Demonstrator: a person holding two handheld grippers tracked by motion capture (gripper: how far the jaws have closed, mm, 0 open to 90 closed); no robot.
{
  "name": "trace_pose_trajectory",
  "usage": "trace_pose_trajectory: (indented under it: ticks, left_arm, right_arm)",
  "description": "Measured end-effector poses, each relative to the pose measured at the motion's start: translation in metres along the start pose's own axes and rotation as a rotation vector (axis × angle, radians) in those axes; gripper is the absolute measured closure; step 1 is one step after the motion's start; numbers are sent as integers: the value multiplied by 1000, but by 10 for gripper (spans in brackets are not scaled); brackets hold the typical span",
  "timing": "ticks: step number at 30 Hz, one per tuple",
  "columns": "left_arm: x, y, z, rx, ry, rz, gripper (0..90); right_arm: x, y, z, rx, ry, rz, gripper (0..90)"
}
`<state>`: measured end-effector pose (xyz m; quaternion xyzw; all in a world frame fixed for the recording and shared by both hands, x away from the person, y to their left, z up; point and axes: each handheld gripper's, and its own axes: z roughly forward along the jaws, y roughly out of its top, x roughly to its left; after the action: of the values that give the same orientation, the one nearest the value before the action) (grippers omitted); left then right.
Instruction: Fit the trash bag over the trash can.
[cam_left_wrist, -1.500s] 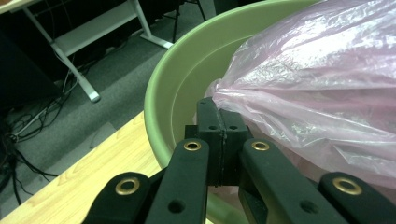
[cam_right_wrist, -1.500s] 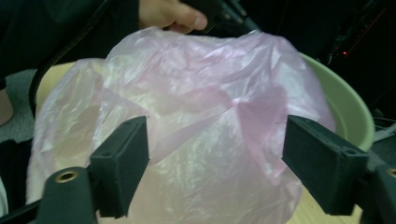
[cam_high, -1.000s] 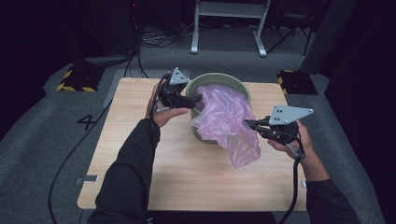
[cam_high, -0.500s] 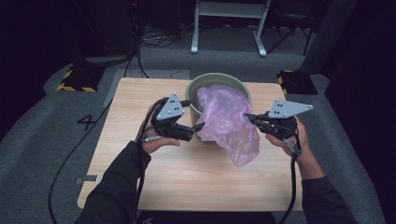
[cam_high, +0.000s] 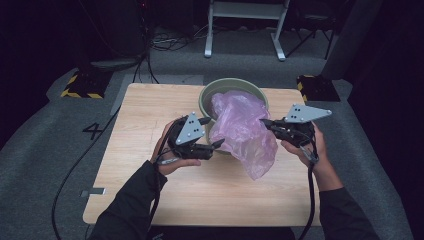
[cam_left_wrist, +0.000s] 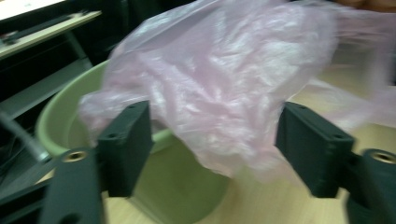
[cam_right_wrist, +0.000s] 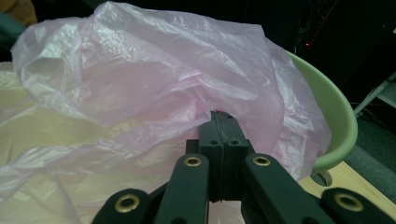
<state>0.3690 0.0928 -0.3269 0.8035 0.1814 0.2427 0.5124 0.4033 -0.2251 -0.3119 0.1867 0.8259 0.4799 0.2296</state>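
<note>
Pink plastic bag (cam_high: 242, 129) draped over green bin (cam_high: 207, 97) on wooden table (cam_high: 150, 107). Right gripper (cam_high: 265, 122) pinched shut on bag's film. Left gripper (cam_high: 212, 134) jaws apart, just closing, bag between, untouched. Floor marking "4" (cam_high: 93, 131).

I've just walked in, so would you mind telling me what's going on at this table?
A person is fitting a pink plastic bag into a pale green bin on a wooden table, with a gripper in each hand. The right gripper is shut on the bag's edge and holds it up beside the bin. The left gripper faces the bag's other side; its jaws have just been closing but stand apart, not pinching the film. Much of the bag hangs over the bin's front wall.
</note>
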Motion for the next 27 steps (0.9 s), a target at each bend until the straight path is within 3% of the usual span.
trace_pose_trajectory:
  ticks: [2, 3, 6, 9, 11, 16, 22, 25, 27]
  left_arm:
    - [6, 1, 3, -1, 22, -25, 461]
    - [9, 2, 5, 3, 24, -36, 498]
    - [17, 4, 6, 11, 40, -12, 711]
    - [23, 6, 9, 34, 26, -3, 804]
    - [24, 6, 12, 55, 49, 11, 829]
    - [24, 4, 11, 46, 39, -3, 845]
    - [20, 0, 4, 32, 37, -8, 842]
    - [17, -2, 3, 39, 26, -5, 842]
    - [16, -2, 4, 44, 27, 0, 841]
  right_arm:
    - [-1, 0, 1, 2, -6, 0, 892]
    - [-2, -1, 1, 2, -7, 4, 888]
    - [-6, -2, 0, -3, -9, 19, 844]
    - [-8, -3, -3, -17, -12, 27, 749]
    - [-9, -3, -6, -29, -27, 36, 595]
    - [-8, -2, -20, -71, -20, 40, 388]
    - [-2, 5, -48, -132, -60, 55, 317]
    - [4, 11, -58, -178, -30, 64, 314]
    - [13, 17, -59, -179, 15, 38, 291]
